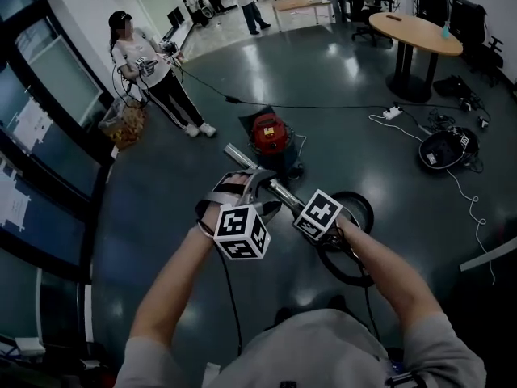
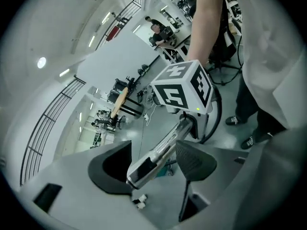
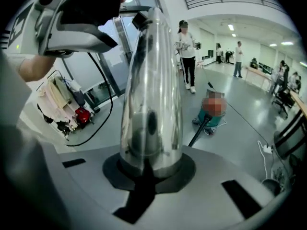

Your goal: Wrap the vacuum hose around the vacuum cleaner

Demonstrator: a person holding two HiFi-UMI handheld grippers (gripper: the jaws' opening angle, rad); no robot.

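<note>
Vacuum cleaner [image 1: 269, 133], a red canister, stands on the grey floor [image 1: 161, 241] ahead of the operator, near but not within reach. The rigid chrome wand [image 1: 275, 188] is held up off the floor, slanting towards the canister.

Left gripper [image 1: 242, 186]: its pads sit either side of the wand's open end and appear to bear on it. Right gripper [image 1: 295, 200]: pinched tight on the wand further along. Its own view shows the tube rising straight out of the clamped jaws.

Black hose [image 1: 347, 275] hangs in a loose loop beneath the right forearm. Nothing is wound round the canister yet, so I judge the wrapping not begun.

Handling, my estimate:
- Wand is stiff, light and polished, so likely slick in the pads. It may twist or slide if held by one gripper alone.
- Hose is soft and springy and will want to uncoil. Better grip on the ribbed hose, near where it joins the wand.
- Canister looks heavy enough to stay put, though a hard tug could shift it.

Another person [image 1: 149, 75] stands off by the windows, well apart. A round desk [image 1: 420, 35] sits in the far corner.
</note>
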